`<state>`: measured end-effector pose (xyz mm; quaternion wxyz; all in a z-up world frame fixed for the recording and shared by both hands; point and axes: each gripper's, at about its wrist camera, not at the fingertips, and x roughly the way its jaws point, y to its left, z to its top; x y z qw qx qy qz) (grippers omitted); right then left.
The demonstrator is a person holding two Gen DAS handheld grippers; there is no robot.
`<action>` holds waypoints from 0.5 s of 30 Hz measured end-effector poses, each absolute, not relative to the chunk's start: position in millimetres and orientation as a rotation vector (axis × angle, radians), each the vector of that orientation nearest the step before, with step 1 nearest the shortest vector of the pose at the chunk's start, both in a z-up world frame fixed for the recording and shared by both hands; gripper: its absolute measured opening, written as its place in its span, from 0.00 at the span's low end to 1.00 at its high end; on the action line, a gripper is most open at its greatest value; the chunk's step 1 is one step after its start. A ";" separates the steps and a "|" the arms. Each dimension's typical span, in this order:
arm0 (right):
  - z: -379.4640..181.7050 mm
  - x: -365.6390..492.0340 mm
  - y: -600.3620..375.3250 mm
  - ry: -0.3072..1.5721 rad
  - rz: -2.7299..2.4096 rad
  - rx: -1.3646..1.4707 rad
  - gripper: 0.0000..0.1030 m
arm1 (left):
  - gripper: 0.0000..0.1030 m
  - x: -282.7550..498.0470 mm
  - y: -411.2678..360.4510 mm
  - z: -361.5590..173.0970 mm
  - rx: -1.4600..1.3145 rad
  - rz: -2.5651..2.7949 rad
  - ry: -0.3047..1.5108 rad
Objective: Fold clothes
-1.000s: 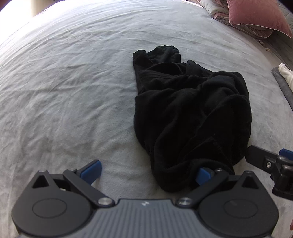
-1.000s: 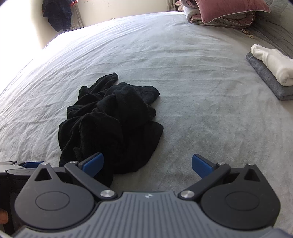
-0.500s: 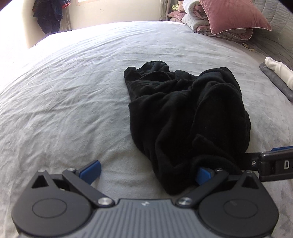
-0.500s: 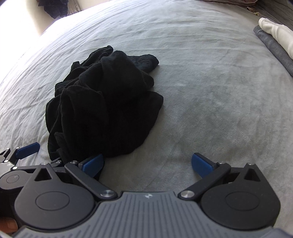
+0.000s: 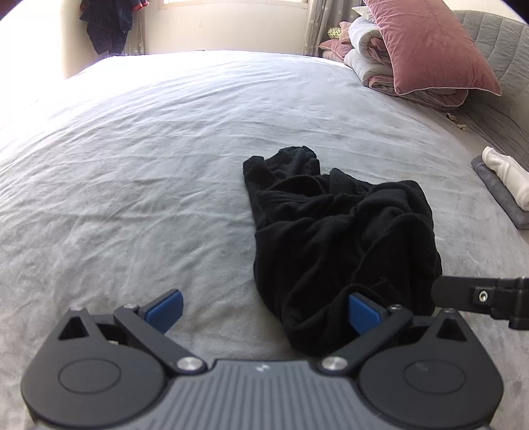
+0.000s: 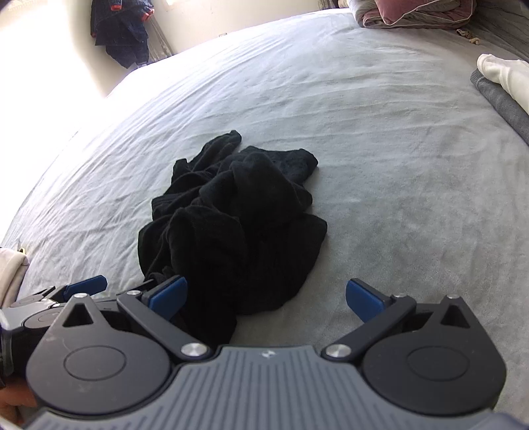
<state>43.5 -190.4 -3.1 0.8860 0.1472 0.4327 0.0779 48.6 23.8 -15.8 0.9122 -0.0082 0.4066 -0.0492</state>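
Note:
A crumpled black garment (image 5: 337, 238) lies in a heap on the grey bed sheet (image 5: 132, 165). My left gripper (image 5: 264, 309) is open at the heap's near end; its right blue pad (image 5: 362, 312) presses into the cloth, its left pad (image 5: 165, 307) is over bare sheet. My right gripper (image 6: 266, 297) is open too, with its left pad (image 6: 168, 296) against the near edge of the black garment (image 6: 231, 225) and its right pad (image 6: 363, 299) over the sheet. The two grippers sit side by side, nearly touching.
A folded grey and white stack (image 5: 502, 185) lies at the bed's right edge. A pink pillow (image 5: 426, 46) on rolled bedding sits at the far right corner. Dark clothes (image 5: 109, 26) hang by the far wall. A pale sleeve (image 6: 10, 271) shows at the left.
Both views have tilted up, so the far wall and pillow show now. Both grippers stay open at the garment's near end, and the heap has barely shifted.

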 end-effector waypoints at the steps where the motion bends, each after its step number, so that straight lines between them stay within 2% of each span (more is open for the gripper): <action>1: -1.6 43.9 -191.0 0.891 0.167 0.325 1.00 | 1.00 49.7 23.8 -14.9 -0.010 -0.100 0.834; 5: -2.0 49.5 -191.0 0.887 0.172 0.385 0.99 | 1.00 57.4 24.5 -13.3 -0.007 -0.083 0.828; 8: -5.6 52.8 -190.5 0.897 0.166 0.405 0.92 | 1.00 60.9 25.7 -13.5 -0.031 -0.079 0.839; 15: -15.1 55.4 -185.6 0.918 0.168 0.402 0.63 | 1.00 67.1 26.7 -11.2 -0.093 -0.068 0.840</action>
